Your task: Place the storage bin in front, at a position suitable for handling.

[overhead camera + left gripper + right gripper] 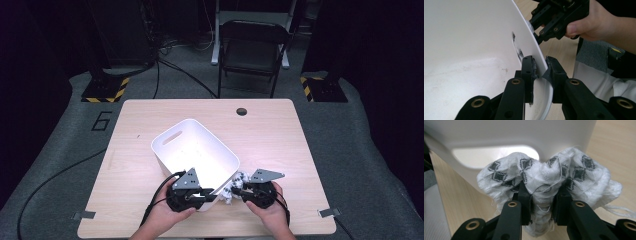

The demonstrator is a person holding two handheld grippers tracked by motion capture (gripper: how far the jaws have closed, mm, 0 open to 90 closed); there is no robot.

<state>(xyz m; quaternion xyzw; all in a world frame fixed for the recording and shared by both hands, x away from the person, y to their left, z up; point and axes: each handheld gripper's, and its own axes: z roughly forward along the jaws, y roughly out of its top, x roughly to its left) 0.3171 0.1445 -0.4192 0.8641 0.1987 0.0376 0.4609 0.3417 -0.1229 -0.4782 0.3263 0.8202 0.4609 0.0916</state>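
The person is tilting a white rectangular plastic bin (195, 150) with a handle slot in its end wall, while bringing a bunched white knitted cloth with black diamond patterns (544, 177) up to it. The left gripper (540, 68) is clamping the bin's near rim, one jaw inside the wall and one outside. The right gripper (541, 192) is pinching the cloth at its middle, so both ends are puffing out past the jaws. The cloth is hanging just ahead of the right gripper, touching or almost touching the bin's outer wall beside the handle slot, and just beside the left gripper.

To do this step well, the right gripper likely needs to be lifting the cloth over the rim rather than pushing it into the wall, while the left is keeping the bin steady and tipped toward it.

The light wooden table (280, 140) is lying beyond both grippers. A dark folding chair (252, 50) is standing far ahead of them. The bin's own wall is blocking the way, and the cloth's loose threads could be snagging.
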